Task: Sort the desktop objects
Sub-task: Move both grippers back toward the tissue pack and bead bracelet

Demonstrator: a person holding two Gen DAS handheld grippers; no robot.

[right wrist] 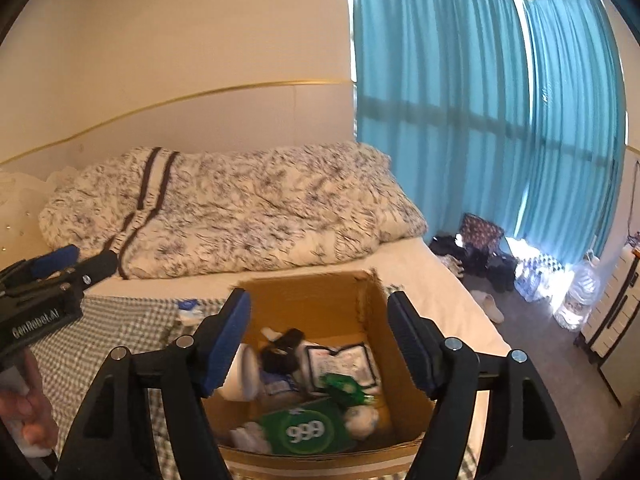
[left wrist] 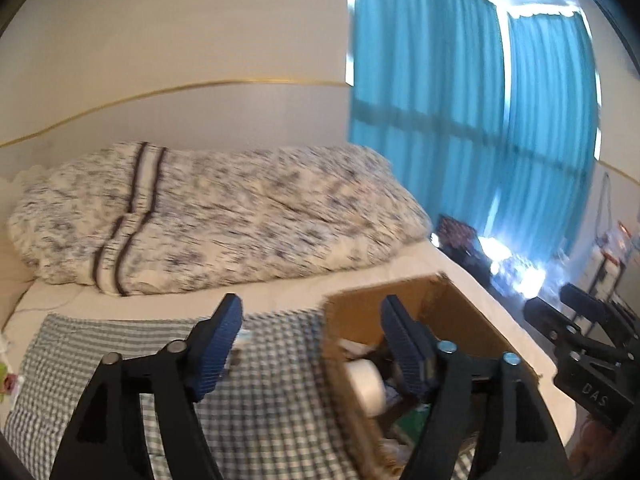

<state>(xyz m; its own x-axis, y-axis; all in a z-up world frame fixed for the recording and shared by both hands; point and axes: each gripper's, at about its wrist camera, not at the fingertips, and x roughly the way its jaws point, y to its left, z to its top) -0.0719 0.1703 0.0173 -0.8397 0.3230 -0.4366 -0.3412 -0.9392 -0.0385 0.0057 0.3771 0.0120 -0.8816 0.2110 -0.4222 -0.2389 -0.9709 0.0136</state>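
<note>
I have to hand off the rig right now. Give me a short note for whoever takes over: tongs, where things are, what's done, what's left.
Left tongs: open, empty, raised above the checked cloth and the left edge of the cardboard box.
Right tongs: open, empty, over the box.
In the box: a white roll, a green packet marked 999, a black item, a printed pouch and other small things.
Left to do: a small blue and white item lies on the cloth beside the box. Any others on the cloth are hidden by the tongs.
</note>
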